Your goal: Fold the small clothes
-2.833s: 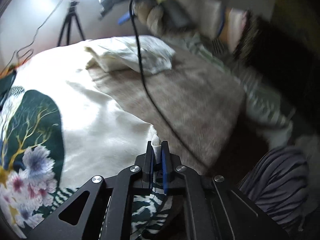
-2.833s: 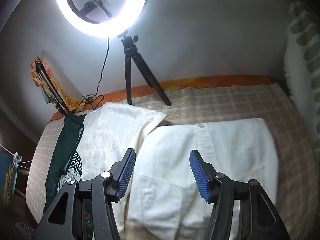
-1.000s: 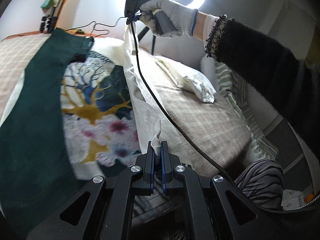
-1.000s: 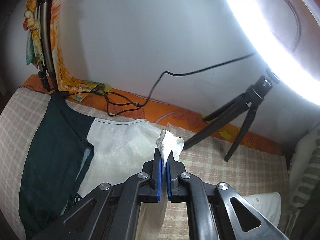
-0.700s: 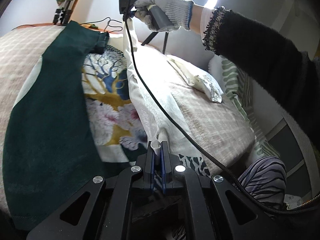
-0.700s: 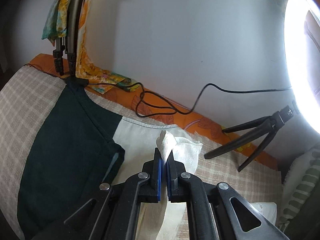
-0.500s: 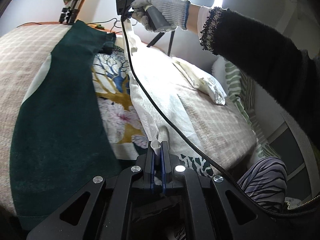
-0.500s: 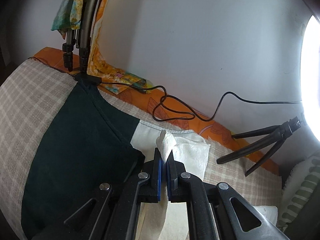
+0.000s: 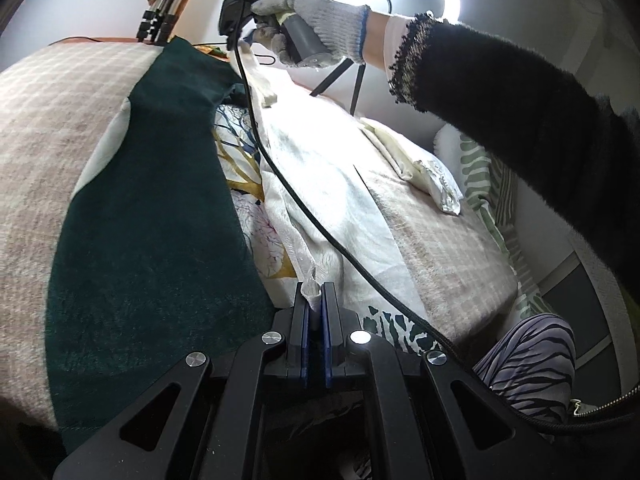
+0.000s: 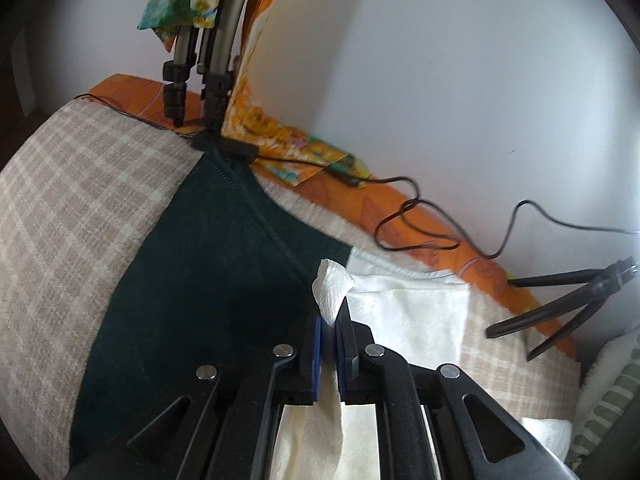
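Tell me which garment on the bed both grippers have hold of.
The cream textured cloth, lying over the floral and dark-green garment. The folded white shirt lies apart, untouched.

The left gripper is clamped tight, pointing forward and down. The right gripper, in a gloved hand (dark fuzzy sleeve behind), has just been opening, its jaws slightly parted.

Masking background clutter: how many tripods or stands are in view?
2. A black ring-light tripod by the wall, far right of the bed. A folded grey-legged stand, with a scarf draped on it, is at the far-left corner. More may sit out of frame.
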